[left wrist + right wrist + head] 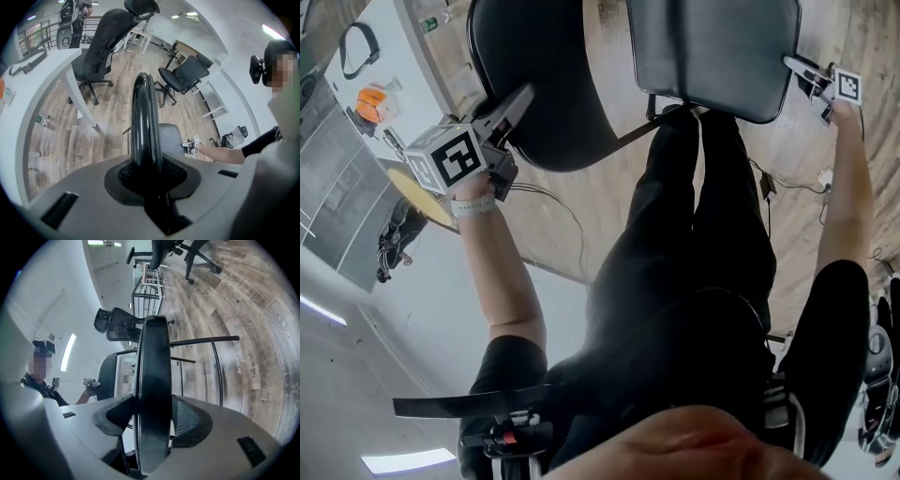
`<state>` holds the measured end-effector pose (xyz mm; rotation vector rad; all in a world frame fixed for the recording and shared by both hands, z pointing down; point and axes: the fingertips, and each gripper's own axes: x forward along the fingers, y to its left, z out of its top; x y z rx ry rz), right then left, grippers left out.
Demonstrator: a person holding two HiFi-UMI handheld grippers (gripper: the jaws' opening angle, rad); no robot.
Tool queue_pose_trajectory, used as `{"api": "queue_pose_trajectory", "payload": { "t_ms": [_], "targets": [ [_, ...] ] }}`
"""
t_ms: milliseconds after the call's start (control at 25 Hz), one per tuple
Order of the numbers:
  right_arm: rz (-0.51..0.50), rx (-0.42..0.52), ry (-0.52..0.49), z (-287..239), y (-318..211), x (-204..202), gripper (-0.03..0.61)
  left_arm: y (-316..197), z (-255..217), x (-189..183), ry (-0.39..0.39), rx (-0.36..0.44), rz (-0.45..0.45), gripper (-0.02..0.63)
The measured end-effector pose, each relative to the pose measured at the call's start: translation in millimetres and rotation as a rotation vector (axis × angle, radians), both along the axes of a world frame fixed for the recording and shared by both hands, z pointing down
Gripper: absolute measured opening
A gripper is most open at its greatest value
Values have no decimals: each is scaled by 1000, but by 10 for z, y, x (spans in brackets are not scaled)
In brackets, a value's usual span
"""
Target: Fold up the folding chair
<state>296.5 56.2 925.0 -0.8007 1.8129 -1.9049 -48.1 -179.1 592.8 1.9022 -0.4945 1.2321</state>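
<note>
Progress: early, by my reading. Both grippers are on the folding chair (675,56), but its two panels lie apart and are not closed onto each other.
Done: the left gripper (520,101) is clenched on the rounded rim of the backrest (548,84). In the left gripper view its pads press both sides of that black edge.
Right side: the right gripper (802,70) straddles the right edge of the seat (712,52). In the right gripper view a thin sliver of light shows beside one pad, so I judge it not yet clamped.
Left to do: close that grip, bring seat and backrest flat together, and let the frame (206,340) collapse.
Place: the chair stands on the wooden floor (787,159) at the far end of the head view, just beyond the person's legs (712,216). The backrest is to the left and the seat to the right.
Look: the backrest is a glossy black panel with a thick rounded rim. The seat is a dark padded square with rounded corners. The frame is thin black metal tubing, with its bars showing beyond the seat.
</note>
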Motion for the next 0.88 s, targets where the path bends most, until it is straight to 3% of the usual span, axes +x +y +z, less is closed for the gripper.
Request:
{"api": "queue_pose_trajectory", "payload": {
  "t_ms": [200,440,560,880],
  "targets": [
    [-84,103,-48,-730,-344,-432,224,-297,-411,-323,-16,46,23,77],
    [-196,235,-132,-1309,-567,-779,215,-370,-509,-408,-35,86,28,78],
    [-217,275,-143,-1569,-702,-990,150,-412,-627,-440,-32,105,34,78],
    [-254,318,-193,-2269,-1534,-2088,86,-874,-913,-1074,-43,150,22,78]
  ]
}}
